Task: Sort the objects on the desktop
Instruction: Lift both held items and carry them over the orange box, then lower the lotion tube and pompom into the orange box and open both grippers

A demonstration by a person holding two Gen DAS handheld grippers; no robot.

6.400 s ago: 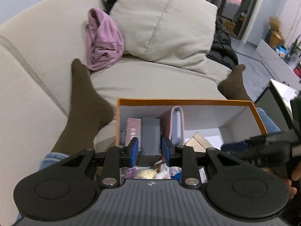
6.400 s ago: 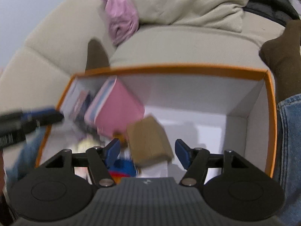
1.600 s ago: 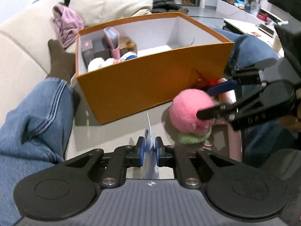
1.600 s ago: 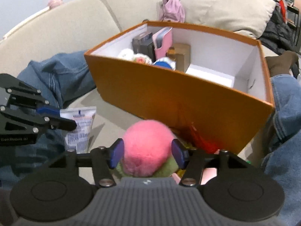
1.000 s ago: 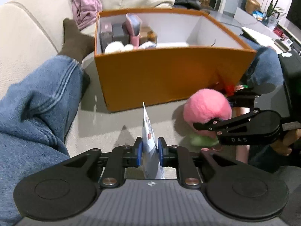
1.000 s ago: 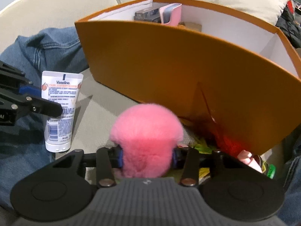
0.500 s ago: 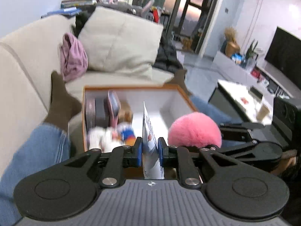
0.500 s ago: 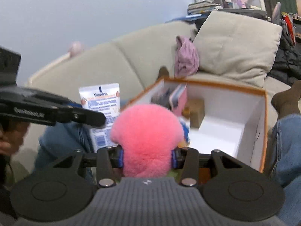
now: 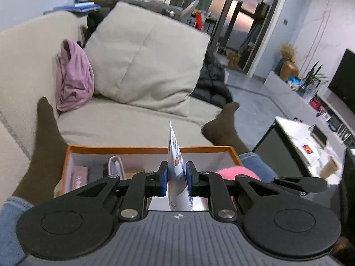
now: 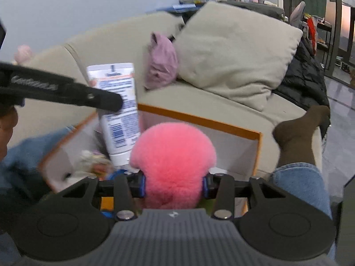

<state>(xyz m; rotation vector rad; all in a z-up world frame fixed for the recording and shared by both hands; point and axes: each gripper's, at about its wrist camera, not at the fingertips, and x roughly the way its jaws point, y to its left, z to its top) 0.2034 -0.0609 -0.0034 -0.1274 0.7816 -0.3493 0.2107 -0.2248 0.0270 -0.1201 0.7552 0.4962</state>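
- Beige sofa (image 9: pixel 124 122) fills the background, with a large cushion (image 9: pixel 144 59) and a crumpled pink cloth (image 9: pixel 74 82) against its back; the person's socked feet rest on the seat.
- Orange box (image 9: pixel 142 149), white inside, sits between the person's legs on the sofa seat, serving as the sorting bin; a few items already stand along its left side.
- Fluffy pink ball (image 10: pixel 173 161) is clenched between the fingers of the right gripper (image 10: pixel 174 186), held above the box's open top, probably ready to be lowered in.
- White cream tube (image 10: pixel 118 113) is pinched edge-on by the left gripper (image 9: pixel 176 181), cap pointing down over the box, just left of the ball, likely so it can stand upright inside.
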